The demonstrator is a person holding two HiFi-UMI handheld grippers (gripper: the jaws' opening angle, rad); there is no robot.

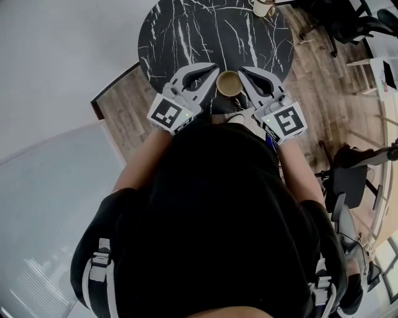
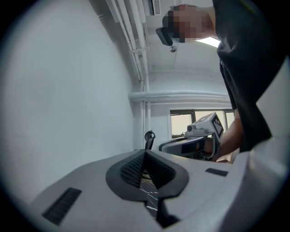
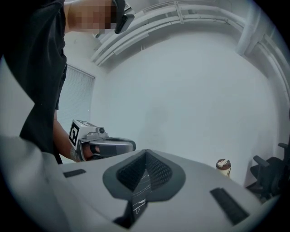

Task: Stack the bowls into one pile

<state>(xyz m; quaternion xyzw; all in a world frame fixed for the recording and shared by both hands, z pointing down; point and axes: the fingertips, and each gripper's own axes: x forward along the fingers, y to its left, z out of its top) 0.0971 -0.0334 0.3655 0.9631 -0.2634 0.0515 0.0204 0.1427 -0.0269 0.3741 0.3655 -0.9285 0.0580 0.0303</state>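
Two clenched, empty grippers flank the tan bowl on the black marble table: left gripper at nine o'clock, right gripper at three.

Tan round bowl sits upright at the black marbled table's near edge

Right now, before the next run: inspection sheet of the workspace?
Surface: round black marble table.
Job's things: one tan bowl at the table's near edge; can't tell if others are nested inside.
Clutter: lidded cup at the far edge.
Grippers: left gripper and right gripper both shut, empty, either side of the bowl.
Cables: nothing seen.
Surroundings: wood floor, office chair, white wall.
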